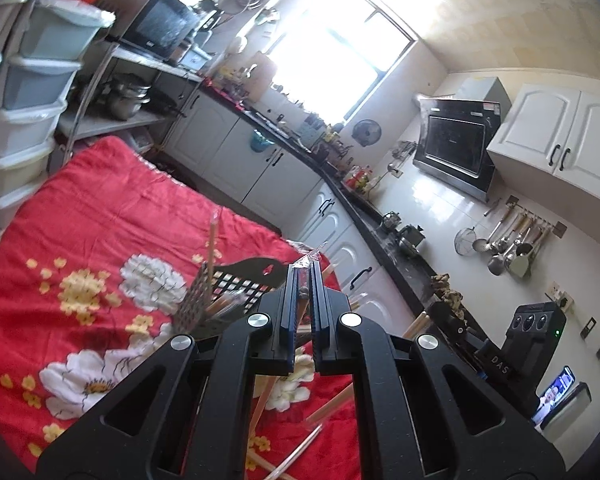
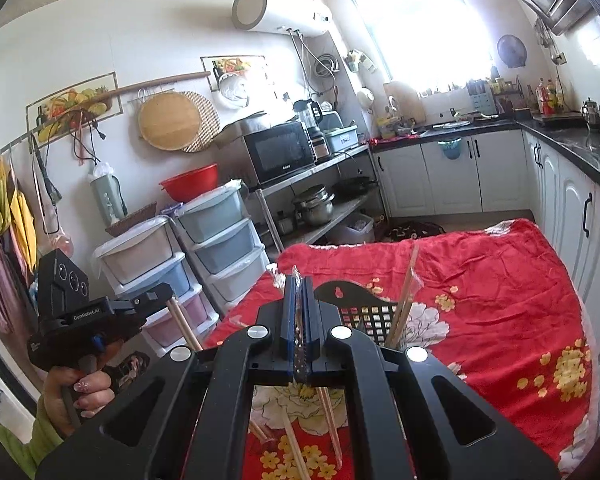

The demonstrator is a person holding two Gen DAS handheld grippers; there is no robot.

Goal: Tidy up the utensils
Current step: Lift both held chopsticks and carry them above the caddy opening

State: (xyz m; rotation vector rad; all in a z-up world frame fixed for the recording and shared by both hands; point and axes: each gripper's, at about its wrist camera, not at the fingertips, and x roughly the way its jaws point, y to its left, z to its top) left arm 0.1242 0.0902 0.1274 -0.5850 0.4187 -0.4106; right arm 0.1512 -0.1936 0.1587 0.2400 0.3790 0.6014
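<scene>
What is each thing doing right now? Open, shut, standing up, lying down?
Left gripper: shut on a wrapped chopstick.
Right gripper: shut on a wrapped chopstick.
Black basket: upright on the red cloth, chopsticks standing inside.
Loose chopsticks: lying flat on the cloth.

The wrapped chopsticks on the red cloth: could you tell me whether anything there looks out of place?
Yes. Several wrapped chopsticks lie scattered and crossed on the red floral cloth, outside the black mesh holder, where a few already stand tilted. Each gripper, left and right, is shut on a wrapped pair.
</scene>
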